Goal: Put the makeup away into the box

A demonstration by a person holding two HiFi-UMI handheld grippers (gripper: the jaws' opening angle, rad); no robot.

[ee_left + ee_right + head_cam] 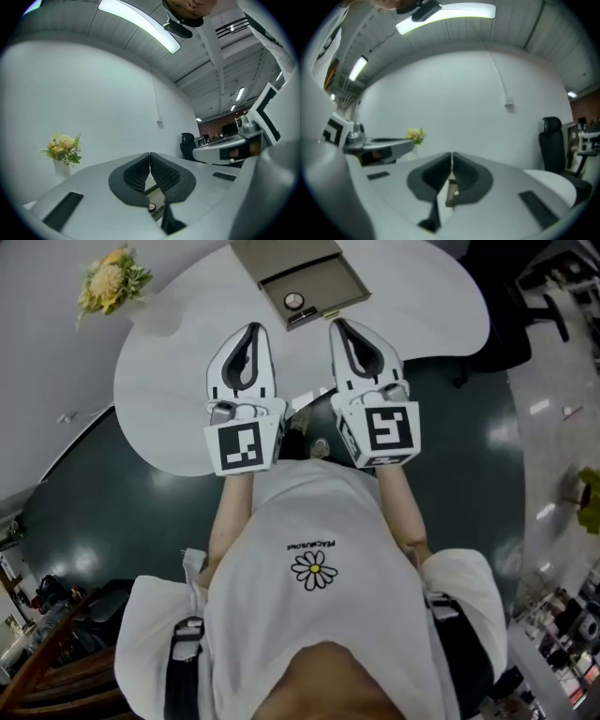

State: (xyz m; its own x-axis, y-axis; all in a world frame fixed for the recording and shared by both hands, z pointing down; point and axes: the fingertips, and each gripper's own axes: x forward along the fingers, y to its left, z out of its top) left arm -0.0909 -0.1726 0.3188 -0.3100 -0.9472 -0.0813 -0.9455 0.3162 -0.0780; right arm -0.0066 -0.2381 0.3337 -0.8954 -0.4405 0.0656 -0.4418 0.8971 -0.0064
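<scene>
Left tongs and right tongs sit closed, empty. The round compact in the box looks light and slick: pinch its rim.

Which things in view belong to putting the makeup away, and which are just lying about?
Job: box; round compact and dark stick inside it; left claw and right claw, both shut and empty.
Lying about: flowers; office chair.
</scene>
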